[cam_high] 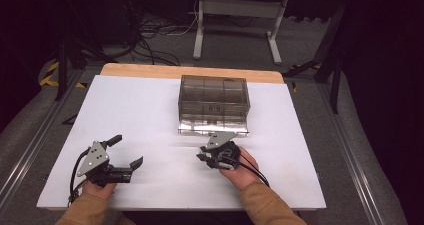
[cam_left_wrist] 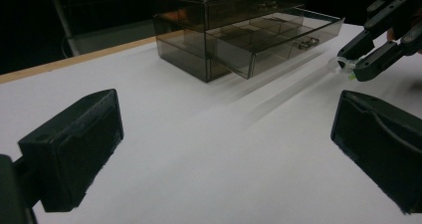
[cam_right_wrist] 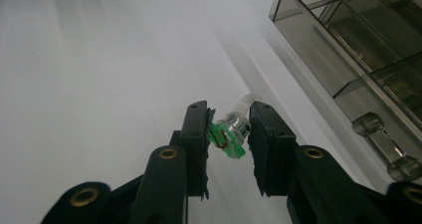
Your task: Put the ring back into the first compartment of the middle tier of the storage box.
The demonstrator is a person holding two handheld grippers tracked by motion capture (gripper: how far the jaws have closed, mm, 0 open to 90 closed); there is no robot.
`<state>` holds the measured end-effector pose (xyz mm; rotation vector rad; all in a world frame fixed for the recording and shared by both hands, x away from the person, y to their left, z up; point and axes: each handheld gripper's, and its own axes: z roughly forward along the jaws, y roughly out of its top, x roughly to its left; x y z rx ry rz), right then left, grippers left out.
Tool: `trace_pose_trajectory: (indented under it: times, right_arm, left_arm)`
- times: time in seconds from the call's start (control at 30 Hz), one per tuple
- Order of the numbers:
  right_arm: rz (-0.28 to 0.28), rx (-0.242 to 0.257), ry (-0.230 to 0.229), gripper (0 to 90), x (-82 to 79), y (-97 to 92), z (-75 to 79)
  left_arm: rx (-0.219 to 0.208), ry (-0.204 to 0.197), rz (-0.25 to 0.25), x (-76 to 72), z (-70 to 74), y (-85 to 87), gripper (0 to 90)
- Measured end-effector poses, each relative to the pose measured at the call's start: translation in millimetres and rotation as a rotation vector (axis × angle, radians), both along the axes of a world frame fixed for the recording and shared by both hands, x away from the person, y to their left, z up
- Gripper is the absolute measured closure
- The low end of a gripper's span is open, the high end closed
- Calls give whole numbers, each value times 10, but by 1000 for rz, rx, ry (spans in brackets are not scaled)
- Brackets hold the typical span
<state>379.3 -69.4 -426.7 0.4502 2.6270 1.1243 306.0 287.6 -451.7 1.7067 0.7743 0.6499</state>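
The right tongs [cam_right_wrist: 228, 134] are closed narrow on a small ring-like piece [cam_right_wrist: 230, 134]: a clear, silvery barrel with a green face and a thin clear band curling up behind it. Both black pads press its sides, and it sits between their tips just above the white counter [cam_right_wrist: 99, 59]. In the left gripper view the same right tongs [cam_left_wrist: 351, 67] enter from the upper right, with the little piece [cam_left_wrist: 344, 64] pale and green at their tips. From the high view the right tongs [cam_high: 202, 156] are near the counter's front middle, pointing left, and the hand [cam_high: 240, 167] behind them rests low over the surface; the piece itself is too small to make out there.

Just beyond the right tongs stands a smoky transparent drawer box [cam_high: 214, 102], at the far middle of the counter. Its bottom drawer [cam_left_wrist: 278, 37] is pulled out toward the person, divided into open compartments, with a clear handle [cam_right_wrist: 383, 144] on its front. The upper drawer [cam_left_wrist: 249, 7] is pushed in.

The left tongs [cam_high: 125, 150] stand wide apart with nothing between them, held at the counter's front left, well apart from the box and from the other tongs. Their two black pads [cam_left_wrist: 74, 149] frame bare white counter in the left gripper view.
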Motion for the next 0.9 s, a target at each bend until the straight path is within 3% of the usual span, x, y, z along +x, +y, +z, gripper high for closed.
trace_pose_trajectory:
  times: [0.9]
  right_arm:
    - [5,-1,-20,698,86,-18,220]
  left_arm:
    - [0,0,-2,-1,1,1,9]
